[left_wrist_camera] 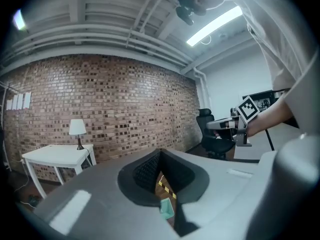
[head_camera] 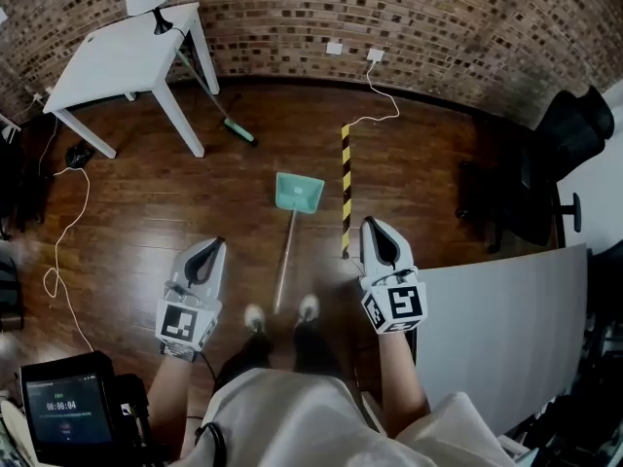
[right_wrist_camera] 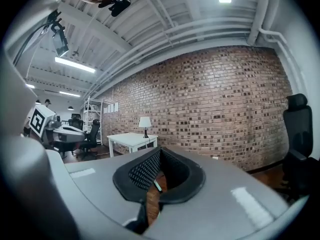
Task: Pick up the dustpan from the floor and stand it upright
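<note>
Left gripper [left_wrist_camera: 159, 155] fingers [left_wrist_camera: 144, 173] closed, empty, teal dustpan [left_wrist_camera: 167, 208] on floor beyond, white table [left_wrist_camera: 55, 156] against brick wall [left_wrist_camera: 125, 99]

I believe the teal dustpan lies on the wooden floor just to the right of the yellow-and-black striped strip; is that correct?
Not quite. The teal dustpan lies on the wooden floor just to the left of the yellow-and-black striped strip, not to its right. The head view shows this.

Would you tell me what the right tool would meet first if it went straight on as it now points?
Probably the brick wall, though depth is unclear: the right tool points about level over the floor, and its view shows open room up to that wall. The dustpan lies lower, to its left.
</note>
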The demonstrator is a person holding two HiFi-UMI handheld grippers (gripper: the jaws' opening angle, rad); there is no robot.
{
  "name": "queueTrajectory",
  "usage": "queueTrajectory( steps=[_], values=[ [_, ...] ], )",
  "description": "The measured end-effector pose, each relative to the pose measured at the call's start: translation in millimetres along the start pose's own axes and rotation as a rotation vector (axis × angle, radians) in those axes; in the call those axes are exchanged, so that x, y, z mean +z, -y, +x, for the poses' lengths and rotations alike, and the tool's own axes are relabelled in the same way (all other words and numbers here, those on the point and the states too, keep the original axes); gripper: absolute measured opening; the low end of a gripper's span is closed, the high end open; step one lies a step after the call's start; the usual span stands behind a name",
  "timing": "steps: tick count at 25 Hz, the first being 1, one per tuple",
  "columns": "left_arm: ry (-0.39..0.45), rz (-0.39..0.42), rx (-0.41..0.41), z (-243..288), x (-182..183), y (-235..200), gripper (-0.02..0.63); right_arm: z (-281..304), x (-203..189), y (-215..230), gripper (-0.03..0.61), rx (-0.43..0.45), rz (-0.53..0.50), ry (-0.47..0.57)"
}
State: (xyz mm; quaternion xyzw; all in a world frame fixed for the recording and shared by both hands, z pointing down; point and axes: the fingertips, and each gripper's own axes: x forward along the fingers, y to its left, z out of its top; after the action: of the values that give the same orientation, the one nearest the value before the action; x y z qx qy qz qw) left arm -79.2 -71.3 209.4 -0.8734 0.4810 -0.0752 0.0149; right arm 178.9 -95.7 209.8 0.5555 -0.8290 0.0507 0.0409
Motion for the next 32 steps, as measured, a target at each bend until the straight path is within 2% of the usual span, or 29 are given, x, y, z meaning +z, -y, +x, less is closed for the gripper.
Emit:
queueTrajectory(
  steps=[5, 9, 10, 11, 13, 15, 17, 21, 23, 26, 29, 32],
  values=[
    [-0.075, -0.027, -0.114, 24, -57, -16, 0.002, 35, -40, -12, 0.014, 0.035, -0.021, -0.047],
    [-0.176, -0.118, -0.219, 44, -140, -22, 0.002, 64, -118, -20, 0.014, 0.067, -0.061, -0.132],
    [-0.210, -0.179, -0.264, 50, -168, -19, 0.003, 71, -144, -21, 0.015, 0.073, -0.044, -0.158],
    [-0.248, -0.274, -0.327, 56, -196, -13, 0.032, 80, -171, -21, 0.020, 0.078, -0.014, -0.186],
    [-0.331, -0.500, -0.478, 68, -253, 6, 0.161, 95, -230, -20, 0.031, 0.083, 0.069, -0.237],
    [-0.415, -0.647, -0.582, 74, -312, 27, 0.173, 104, -288, -21, 0.051, 0.096, 0.153, -0.276],
    [-0.499, -0.722, -0.648, 81, -375, 45, 0.173, 112, -344, -23, 0.074, 0.127, 0.214, -0.308],
    [-0.674, -0.689, -0.752, 88, -509, 83, 0.179, 121, -471, -23, 0.135, 0.190, 0.260, -0.370],
    [-0.723, -0.696, -0.765, 92, -573, 97, 0.184, 127, -534, -23, 0.150, 0.216, 0.273, -0.409],
    [-0.766, -0.753, -0.765, 99, -658, 118, 0.184, 139, -627, -27, 0.164, 0.279, 0.325, -0.473],
    [-0.839, -0.763, -0.787, 95, -732, 145, 0.184, 150, -707, -37, 0.170, 0.339, 0.382, -0.533],
    [-0.899, -0.755, -0.814, 94, -783, 167, 0.187, 161, -770, -37, 0.178, 0.341, 0.447, -0.581]
  ],
)
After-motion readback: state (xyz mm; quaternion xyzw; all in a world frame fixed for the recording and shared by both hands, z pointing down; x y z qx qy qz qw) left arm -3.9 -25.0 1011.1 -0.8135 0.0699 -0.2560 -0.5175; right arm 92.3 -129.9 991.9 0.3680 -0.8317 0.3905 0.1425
